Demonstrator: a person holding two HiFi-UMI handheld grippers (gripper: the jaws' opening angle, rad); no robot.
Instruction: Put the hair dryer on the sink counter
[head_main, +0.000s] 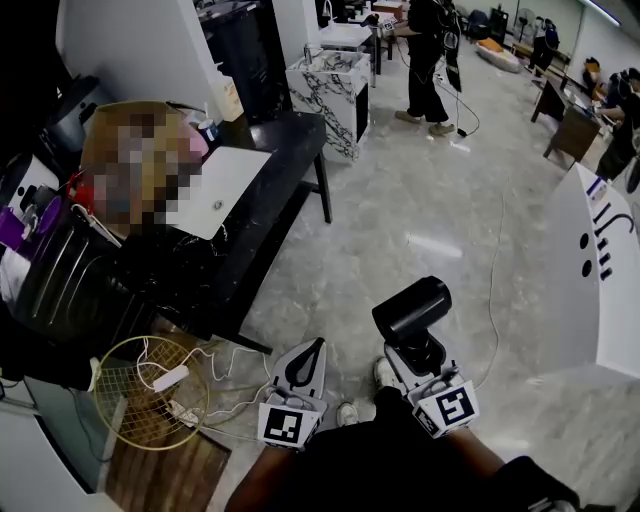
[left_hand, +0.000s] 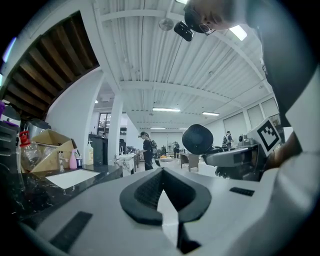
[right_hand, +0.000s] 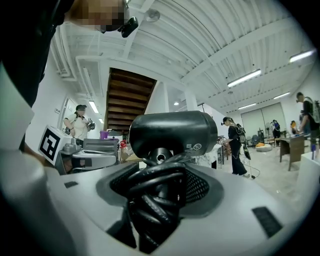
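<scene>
A black hair dryer stands upright in my right gripper, its barrel head on top and its coiled black cord bunched around the handle. In the right gripper view the hair dryer fills the centre, the right gripper shut on its handle and cord. My left gripper is held beside it at the left, shut with nothing in it; in the left gripper view the left gripper has its pads together, and the hair dryer shows at the right. The white marble sink counter stands far ahead.
A long black table with a white sheet, bottles and boxes runs along the left. A wire fan guard and white cables lie on the floor by its near end. A white unit stands at the right. People stand farther off.
</scene>
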